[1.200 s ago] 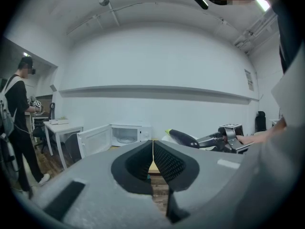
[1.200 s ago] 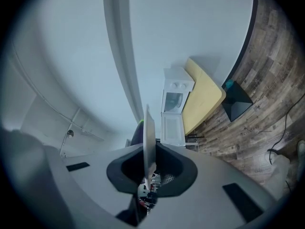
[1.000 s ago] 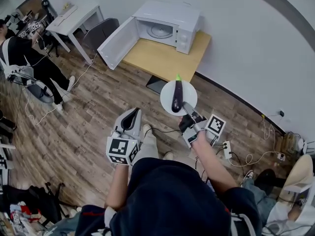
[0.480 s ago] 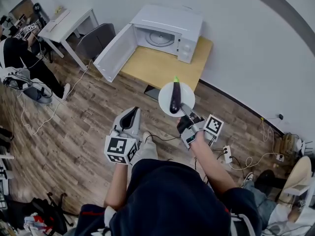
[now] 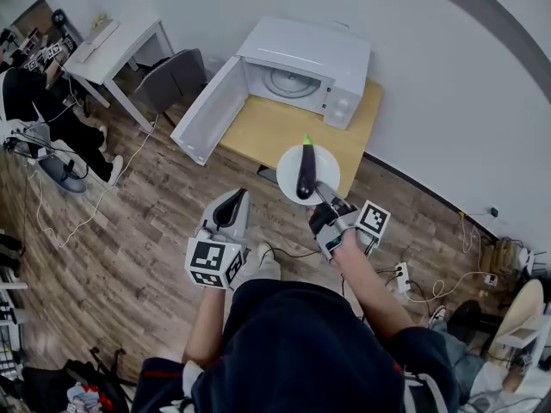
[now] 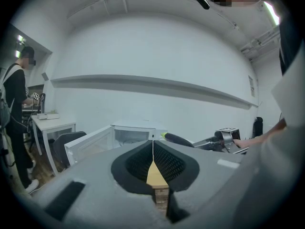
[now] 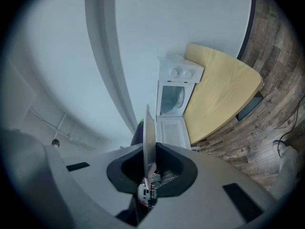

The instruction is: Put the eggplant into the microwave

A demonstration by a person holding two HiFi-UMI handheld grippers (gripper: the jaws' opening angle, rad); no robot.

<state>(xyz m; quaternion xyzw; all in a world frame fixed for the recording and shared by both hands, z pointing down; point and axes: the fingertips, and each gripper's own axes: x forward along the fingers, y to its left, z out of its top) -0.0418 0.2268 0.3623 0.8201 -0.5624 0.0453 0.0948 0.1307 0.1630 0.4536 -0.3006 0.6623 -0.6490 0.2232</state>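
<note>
A dark purple eggplant (image 5: 306, 170) with a green stem lies on a white plate (image 5: 290, 179). My right gripper (image 5: 324, 194) is shut on the plate's near rim and carries it level over the front edge of the wooden table (image 5: 267, 127). In the right gripper view the plate (image 7: 147, 132) shows edge-on between the jaws, with the eggplant (image 7: 137, 133) behind it. The white microwave (image 5: 303, 65) stands on the table with its door (image 5: 211, 110) swung wide open to the left and its glass turntable showing. My left gripper (image 5: 230, 205) is shut and empty, low at the left.
A white desk (image 5: 116, 41) and a grey chair (image 5: 172, 77) stand left of the microwave table. A person (image 5: 39, 101) sits at the far left. Cables and a power strip (image 5: 400, 275) lie on the wood floor at the right.
Both grippers and the plate with the eggplant have advanced toward the microwave. The plate now hangs over the table's front edge instead of over the floor.
</note>
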